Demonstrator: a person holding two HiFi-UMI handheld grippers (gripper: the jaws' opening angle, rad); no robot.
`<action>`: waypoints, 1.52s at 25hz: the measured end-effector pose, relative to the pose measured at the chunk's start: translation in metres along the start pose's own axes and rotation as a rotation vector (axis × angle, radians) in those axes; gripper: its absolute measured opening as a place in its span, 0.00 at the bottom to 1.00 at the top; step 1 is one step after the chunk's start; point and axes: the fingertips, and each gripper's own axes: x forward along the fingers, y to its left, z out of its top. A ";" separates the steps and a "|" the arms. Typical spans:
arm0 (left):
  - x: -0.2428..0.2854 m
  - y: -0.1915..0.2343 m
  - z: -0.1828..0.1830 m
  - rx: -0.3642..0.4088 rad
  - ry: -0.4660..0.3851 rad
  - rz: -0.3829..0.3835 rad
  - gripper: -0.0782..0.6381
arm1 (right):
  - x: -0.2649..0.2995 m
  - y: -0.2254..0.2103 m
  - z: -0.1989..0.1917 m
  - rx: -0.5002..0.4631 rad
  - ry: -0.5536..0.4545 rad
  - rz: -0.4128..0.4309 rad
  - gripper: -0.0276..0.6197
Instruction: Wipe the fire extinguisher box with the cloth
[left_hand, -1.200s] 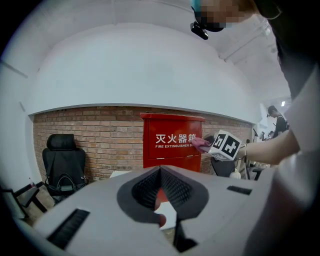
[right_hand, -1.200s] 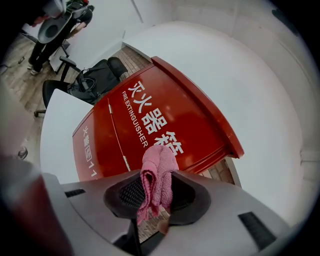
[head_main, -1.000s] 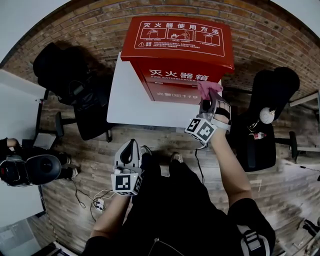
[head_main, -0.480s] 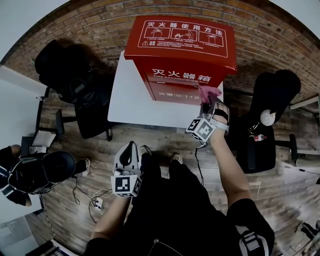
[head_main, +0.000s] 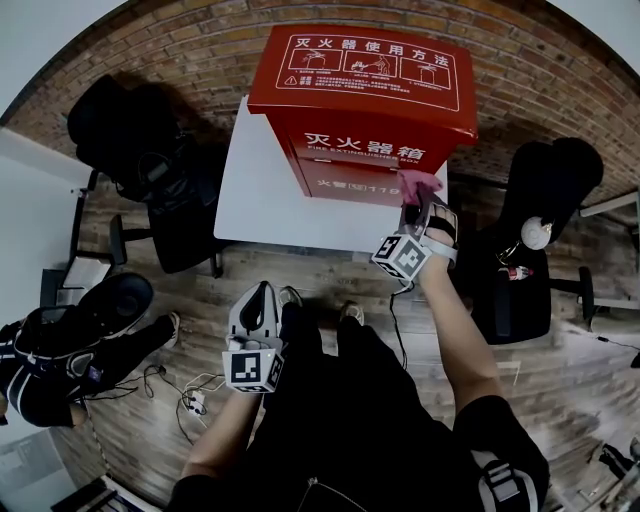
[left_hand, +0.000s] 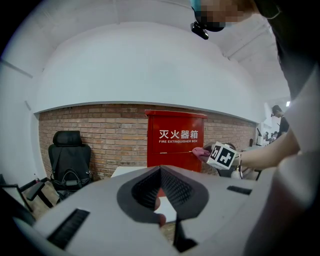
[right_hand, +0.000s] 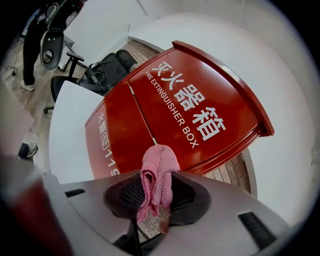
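At box front, R gripper pinches cloth

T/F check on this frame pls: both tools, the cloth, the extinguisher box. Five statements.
1. The right tool grips a pink cloth. True.
2. The left tool grips a second cloth. False: its jaws are together with nothing between them.
3. The fire extinguisher box is green. False: it is red.
4. The cloth is up at the box's front face. True.
5. The left tool touches the box. False: it is held low, well short of the box.
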 end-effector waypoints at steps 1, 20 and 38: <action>0.000 0.000 0.000 0.000 0.001 0.000 0.14 | 0.000 0.001 0.000 0.000 0.001 0.003 0.22; 0.012 0.002 -0.002 0.006 0.022 -0.002 0.14 | 0.018 0.044 -0.021 0.020 0.018 0.088 0.22; 0.030 0.004 -0.006 0.012 0.051 0.005 0.14 | 0.036 0.086 -0.045 0.009 0.009 0.165 0.22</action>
